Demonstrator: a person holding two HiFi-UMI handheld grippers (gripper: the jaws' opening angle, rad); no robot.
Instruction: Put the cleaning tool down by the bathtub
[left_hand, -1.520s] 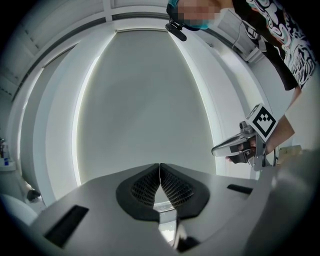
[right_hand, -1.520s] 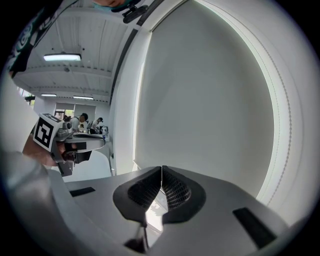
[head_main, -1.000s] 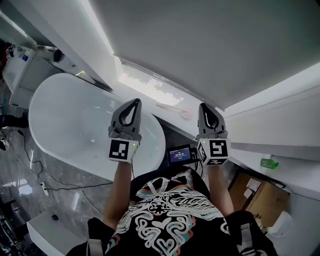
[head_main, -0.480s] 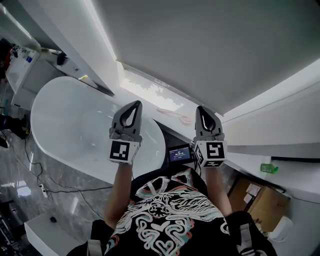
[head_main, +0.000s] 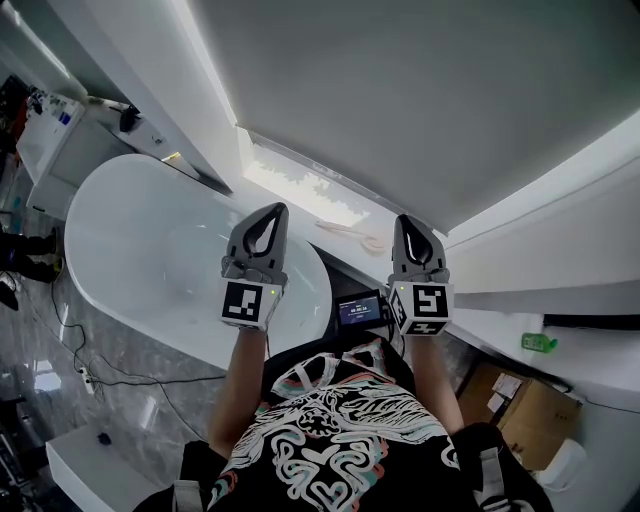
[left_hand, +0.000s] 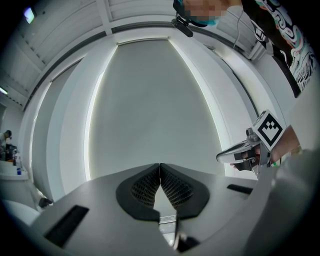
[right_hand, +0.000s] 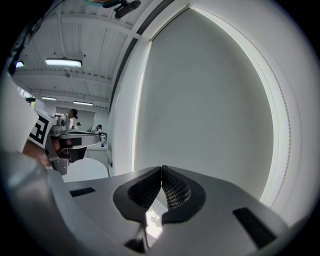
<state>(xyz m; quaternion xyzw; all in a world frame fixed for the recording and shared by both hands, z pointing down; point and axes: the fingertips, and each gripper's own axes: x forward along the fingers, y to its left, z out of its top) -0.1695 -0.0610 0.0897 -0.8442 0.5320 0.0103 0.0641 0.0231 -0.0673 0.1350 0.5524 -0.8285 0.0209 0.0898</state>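
Observation:
A white oval bathtub (head_main: 150, 250) fills the left of the head view. On the white ledge (head_main: 300, 195) behind its right end lies a pale pink cleaning tool (head_main: 352, 235) with a long handle. My left gripper (head_main: 270, 212) is held over the tub's right end, shut and empty. To the right, my right gripper (head_main: 410, 222) hangs just right of the tool, also shut with nothing in it. Both gripper views face the white blind: the left gripper (left_hand: 160, 165) and the right gripper (right_hand: 161, 168) show their pads pressed together.
A white roller blind (head_main: 420, 90) covers the wall ahead. A small screen device (head_main: 360, 309) sits between my arms. A counter (head_main: 60, 125) with bottles stands at the far left, cables (head_main: 90, 370) trail on the marble floor, and a cardboard box (head_main: 510, 395) is at lower right.
The head view has shifted slightly, so the tub and ledge sit a little lower and to the right. Both grippers keep their pose, shut.

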